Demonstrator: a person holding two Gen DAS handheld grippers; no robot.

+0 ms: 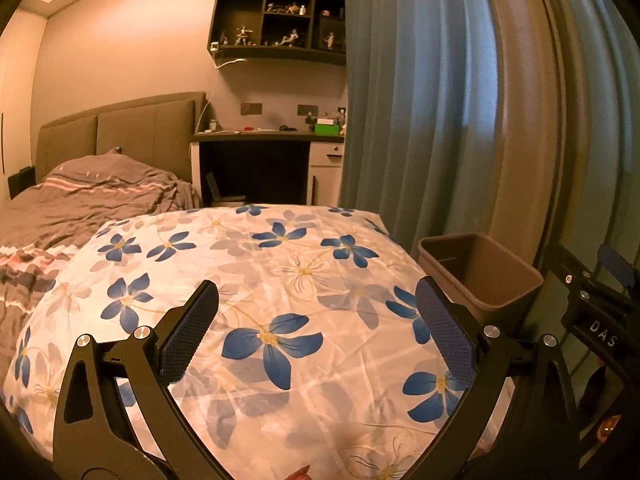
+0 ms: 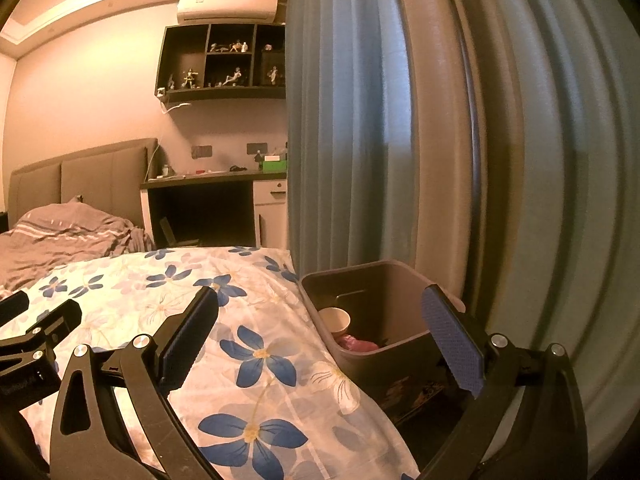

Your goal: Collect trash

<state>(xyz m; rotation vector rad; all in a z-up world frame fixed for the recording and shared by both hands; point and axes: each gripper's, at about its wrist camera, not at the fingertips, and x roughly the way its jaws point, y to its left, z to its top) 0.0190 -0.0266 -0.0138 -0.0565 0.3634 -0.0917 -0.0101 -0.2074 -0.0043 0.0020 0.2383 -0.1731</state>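
A bedroom, seen from the foot of my bed.

Below me spreads a white cover printed with blue flowers [image 1: 256,300], and beyond it lies a rumpled grey-brown striped duvet [image 1: 80,200] against a padded headboard [image 1: 132,136]. Past the bed stands a dark-topped surface [image 1: 268,136] with white drawers, carrying a green box [image 1: 328,127] and some small clutter I cannot make out. Above it a dark wall shelf [image 1: 280,20] holds small figurines in its compartments, and a white air conditioner [image 2: 228,6] sits near the ceiling. Long blue-grey curtains [image 1: 420,100] hang in folds on the right.
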